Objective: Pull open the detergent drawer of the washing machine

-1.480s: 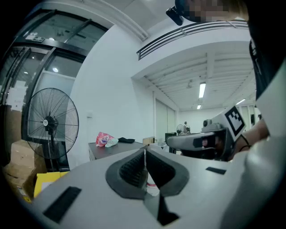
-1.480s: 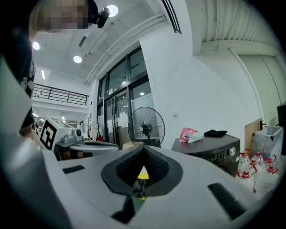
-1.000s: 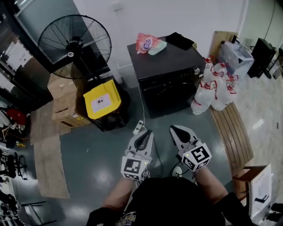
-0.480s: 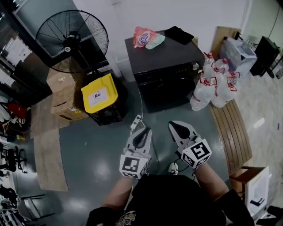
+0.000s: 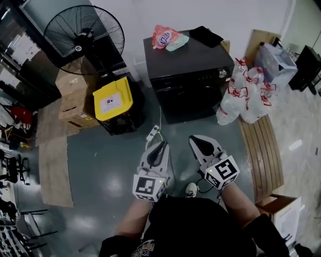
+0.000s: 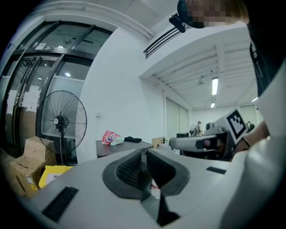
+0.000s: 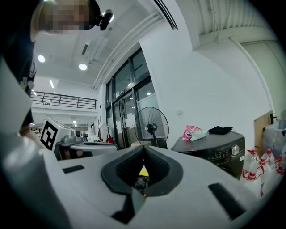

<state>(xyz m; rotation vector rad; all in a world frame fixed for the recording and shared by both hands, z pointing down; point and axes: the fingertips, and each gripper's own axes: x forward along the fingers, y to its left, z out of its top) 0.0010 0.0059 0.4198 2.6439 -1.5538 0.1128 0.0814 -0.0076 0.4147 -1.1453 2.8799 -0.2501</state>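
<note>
While the person holds both tools out low and level, the boxy black front-loading washing machine [image 5: 191, 98] stands at twelve o'clock in the head view, well apart from them across a glossy grey floor [image 5: 108, 165] and backed against a white wall [image 5: 145, 15]. Its flat dark top meets a dark front with a control strip along the upper edge and a small silver knob [image 5: 219, 74] at the strip's right end. The front looks flush, and the detergent drawer cannot be told apart from the panel.

On the lid sit a pink-and-red plastic packet [image 5: 164, 36], a pale green pouch [image 5: 178, 42] touching it, and a folded black cloth [image 5: 206, 35].

The left gripper [image 5: 161, 146] has its ribbed black pads clenched together on nothing. The right gripper [image 5: 195, 141], just beside it, is likewise pressed closed and empty.

At ten o'clock of the machine stands a black pedestal fan [image 5: 84, 34]. A yellow-lidded bin [image 5: 113, 101] sits at nine o'clock, and white plastic bags with red print [image 5: 243, 98] lean at three o'clock.
</note>
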